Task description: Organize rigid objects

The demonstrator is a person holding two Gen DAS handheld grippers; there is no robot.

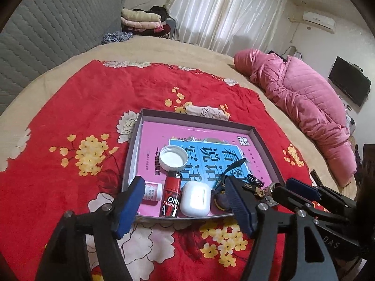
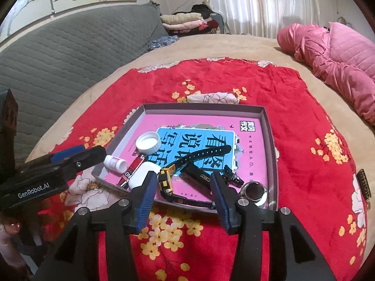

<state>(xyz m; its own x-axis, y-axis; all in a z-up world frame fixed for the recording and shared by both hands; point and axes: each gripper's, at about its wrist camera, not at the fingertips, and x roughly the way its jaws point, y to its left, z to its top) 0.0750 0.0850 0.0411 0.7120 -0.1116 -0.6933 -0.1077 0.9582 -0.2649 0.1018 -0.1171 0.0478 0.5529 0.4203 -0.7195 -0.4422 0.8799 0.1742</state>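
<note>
Both my grippers sit at the near edge of the shallow grey box, above the red floral blanket. Left gripper is spread wide with nothing between its pads. Right gripper is about half open, also holding nothing; the watch lies beyond its tips.

Room: blanket is bare on all sides of the box. Far half of the box floor is free, only the pink book lining it. A pink padded jacket lies well off to the right, folded clothes at the far edge of the bed.

Everything in the box crowds the near wall. Left to right:
- small white bottle on its side
- red tube
- white earbud case, just beside the tube
- black-and-gold watch, strap running toward the middle
- black clip
- round glass piece in the near right corner

White cap, open side up, sits just behind the bottle and tube.
</note>
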